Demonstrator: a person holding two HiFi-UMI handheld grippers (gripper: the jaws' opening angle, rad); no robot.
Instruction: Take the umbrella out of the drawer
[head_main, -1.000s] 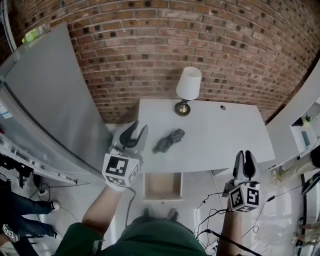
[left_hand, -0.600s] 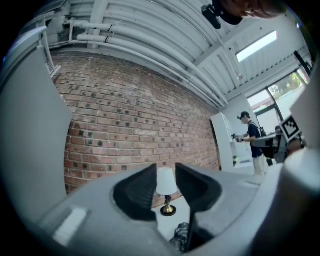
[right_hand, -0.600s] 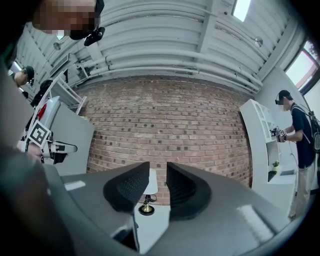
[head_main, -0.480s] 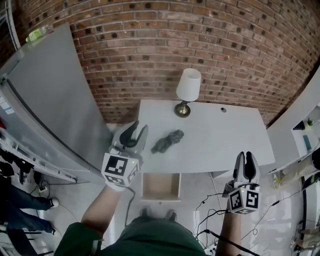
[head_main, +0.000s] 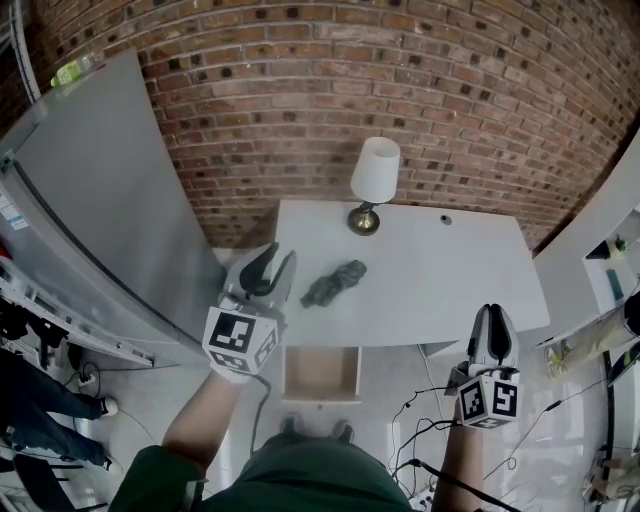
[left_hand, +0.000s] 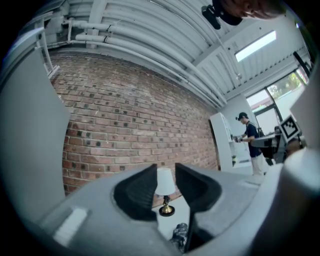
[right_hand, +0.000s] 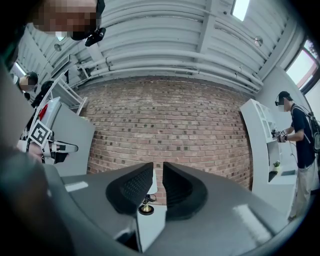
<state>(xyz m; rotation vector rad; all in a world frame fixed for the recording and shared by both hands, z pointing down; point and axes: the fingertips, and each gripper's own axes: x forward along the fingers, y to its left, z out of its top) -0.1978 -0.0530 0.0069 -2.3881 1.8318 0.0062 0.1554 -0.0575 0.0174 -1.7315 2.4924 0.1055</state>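
Now, umbrella's look: a small, dark grey-green folded fabric umbrella (head_main: 336, 283) is seen as a short, crumpled bundle; in the left gripper view only a mottled end of it (left_hand: 180, 235) shows.
Umbrella's place: it is laid on the flat white table (head_main: 450, 285), on the left half of the top, between the front edge and the white-shaded, brass-footed lamp (head_main: 375, 172) at the back edge; it is touched by neither gripper.
Umbrella's axis: the long axis is set slantwise, one end towards the front-left corner, the other towards the back edge on the right; which end bears the handle cannot be told.
Drawer: the pale wooden drawer (head_main: 322, 373) is pulled out below the front edge.
Left gripper (head_main: 280, 252): held off the left edge, jaws apart, nothing gripped; the lamp is framed in the gap.
Right gripper (head_main: 492, 312): held near the front-right corner; its jaws have just been closing, a narrow slit is left, nothing is between them.
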